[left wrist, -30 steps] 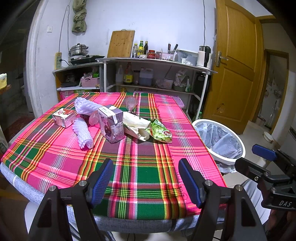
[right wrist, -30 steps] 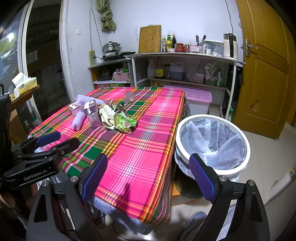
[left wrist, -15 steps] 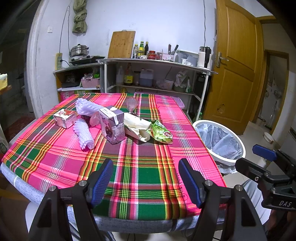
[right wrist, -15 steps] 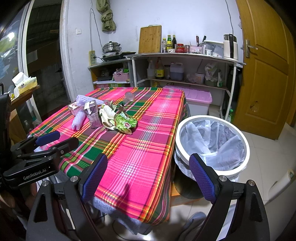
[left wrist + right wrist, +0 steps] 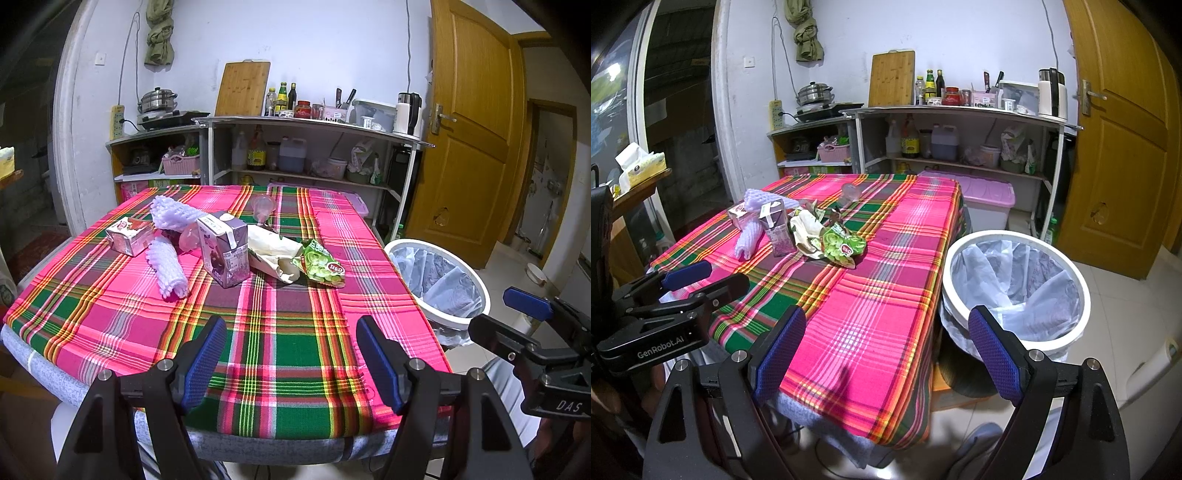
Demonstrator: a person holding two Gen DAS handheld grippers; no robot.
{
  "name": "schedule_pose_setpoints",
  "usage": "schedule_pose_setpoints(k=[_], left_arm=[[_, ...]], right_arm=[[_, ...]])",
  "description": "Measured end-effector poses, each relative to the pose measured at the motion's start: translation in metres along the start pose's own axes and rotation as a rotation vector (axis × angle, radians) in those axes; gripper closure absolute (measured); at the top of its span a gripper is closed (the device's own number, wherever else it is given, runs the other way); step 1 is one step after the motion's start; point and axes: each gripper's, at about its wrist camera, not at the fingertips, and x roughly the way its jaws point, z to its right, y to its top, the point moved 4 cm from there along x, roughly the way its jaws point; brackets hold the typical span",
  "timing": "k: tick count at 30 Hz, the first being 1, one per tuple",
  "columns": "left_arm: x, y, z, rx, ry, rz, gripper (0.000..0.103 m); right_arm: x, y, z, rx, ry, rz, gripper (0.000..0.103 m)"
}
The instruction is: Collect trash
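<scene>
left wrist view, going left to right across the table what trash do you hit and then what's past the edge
small pink carton → white foam net → purple juice carton → crumpled paper wrapper → green snack bag → lined trash bin

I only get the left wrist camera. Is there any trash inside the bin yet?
Observer: The right wrist view looks deeper into the bin. Only its plastic liner shows, no trash.
Operator: What's the pink thing poking out behind the table?
Observer: A storage box with a pink lid, standing on the floor in front of the shelves.
Operator: And the yellow thing way over on the left edge?
Observer: A tissue box with a tissue sticking up, on a wooden side table.
</scene>
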Motion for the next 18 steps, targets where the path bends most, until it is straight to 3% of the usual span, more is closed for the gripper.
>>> schedule_pose_setpoints(k=[18], left_arm=[[0.014, -0.002, -0.011, -0.006, 0.011, -0.012, 0.031]], right_arm=[[0.015, 0.008, -0.007, -0.027, 0.031, -0.021, 0.013]])
